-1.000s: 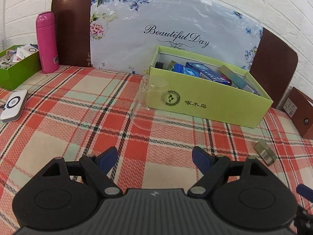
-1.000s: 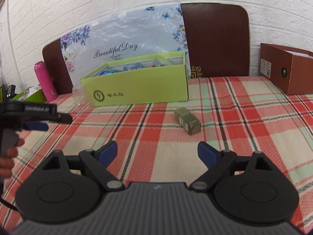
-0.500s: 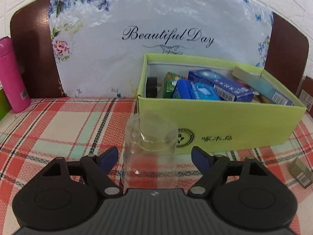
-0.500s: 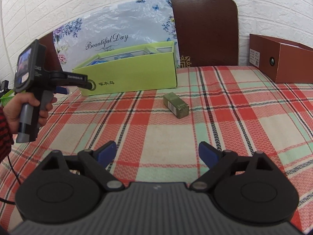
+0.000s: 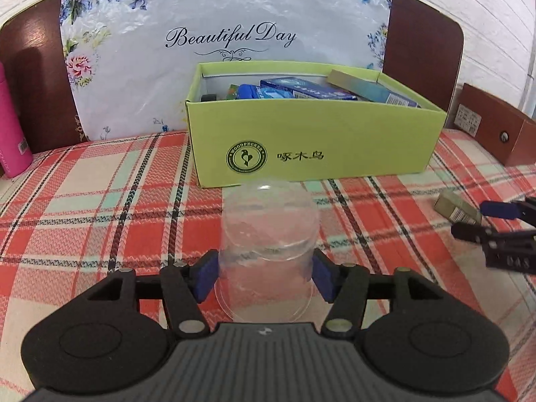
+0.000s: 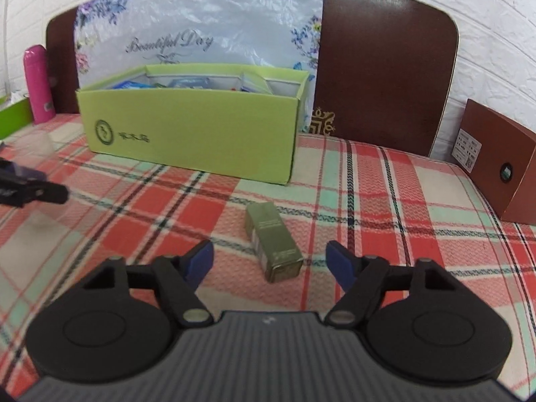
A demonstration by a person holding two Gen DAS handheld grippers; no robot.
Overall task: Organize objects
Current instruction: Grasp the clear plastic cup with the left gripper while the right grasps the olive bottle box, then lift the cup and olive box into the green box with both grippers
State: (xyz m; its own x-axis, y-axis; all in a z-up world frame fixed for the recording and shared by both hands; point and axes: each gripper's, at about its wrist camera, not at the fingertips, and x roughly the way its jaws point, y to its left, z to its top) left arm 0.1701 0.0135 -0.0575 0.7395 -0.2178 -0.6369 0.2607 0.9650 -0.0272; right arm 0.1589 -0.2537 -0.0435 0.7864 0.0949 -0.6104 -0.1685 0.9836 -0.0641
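A clear plastic cup (image 5: 268, 248) stands upside down on the plaid tablecloth, between the blue pads of my left gripper (image 5: 264, 273), which is shut on it. A small olive-green box (image 6: 273, 246) lies on the cloth between the fingers of my right gripper (image 6: 269, 263), which is open around it without touching. The same box shows at the right in the left wrist view (image 5: 455, 207), with the right gripper's tip beside it. A light green cardboard box (image 5: 318, 147) holding several blue packages stands behind the cup; it also shows in the right wrist view (image 6: 191, 130).
A pink bottle (image 5: 11, 134) stands at the far left. A brown box (image 6: 499, 164) sits at the right edge. A floral "Beautiful Day" board (image 5: 214, 43) and dark chair backs (image 6: 382, 63) stand behind. A second green box (image 6: 13, 119) is at far left.
My left gripper has moved up to the clear cup and closed its pads on it. My right gripper has moved forward so the olive box now lies between its open fingers.
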